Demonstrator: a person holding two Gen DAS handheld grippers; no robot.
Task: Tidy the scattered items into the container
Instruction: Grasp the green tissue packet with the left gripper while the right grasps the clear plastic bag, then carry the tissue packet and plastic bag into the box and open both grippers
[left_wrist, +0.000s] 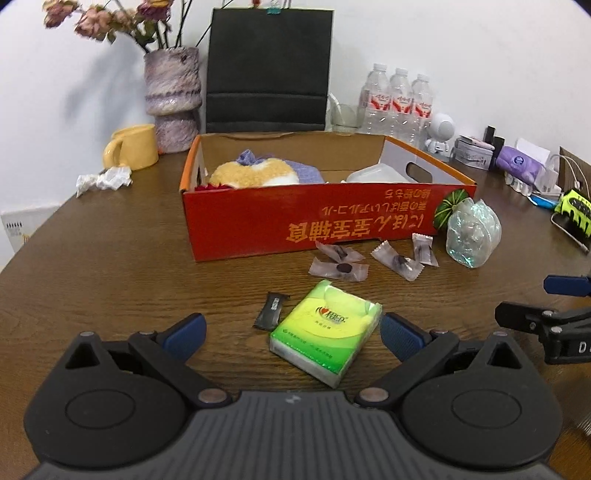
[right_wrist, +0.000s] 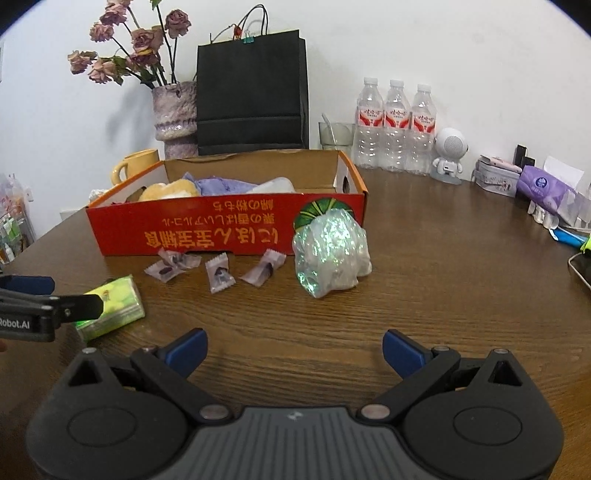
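A red cardboard box (left_wrist: 258, 221) (right_wrist: 192, 230) stands open on the wooden table, with a plush toy (left_wrist: 255, 173), purple cloth and a white lid inside. In front of it lie several clear-wrapped candies (left_wrist: 338, 267) (right_wrist: 219, 275), a small black packet (left_wrist: 271, 310), a green tissue pack (left_wrist: 327, 332) (right_wrist: 114, 308) and a crumpled iridescent bag (left_wrist: 472, 230) (right_wrist: 330, 253). My left gripper (left_wrist: 291, 332) is open, its blue fingers either side of the tissue pack's near end. My right gripper (right_wrist: 293, 349) is open over bare table, short of the iridescent bag.
A yellow mug (left_wrist: 133, 147), crumpled paper (left_wrist: 103, 179), a vase of dried flowers (left_wrist: 171, 99), a black paper bag (left_wrist: 267, 70), three water bottles (right_wrist: 395, 125), a glass and a small robot figure (right_wrist: 448, 155) line the back. Purple tissues and cables crowd the right edge.
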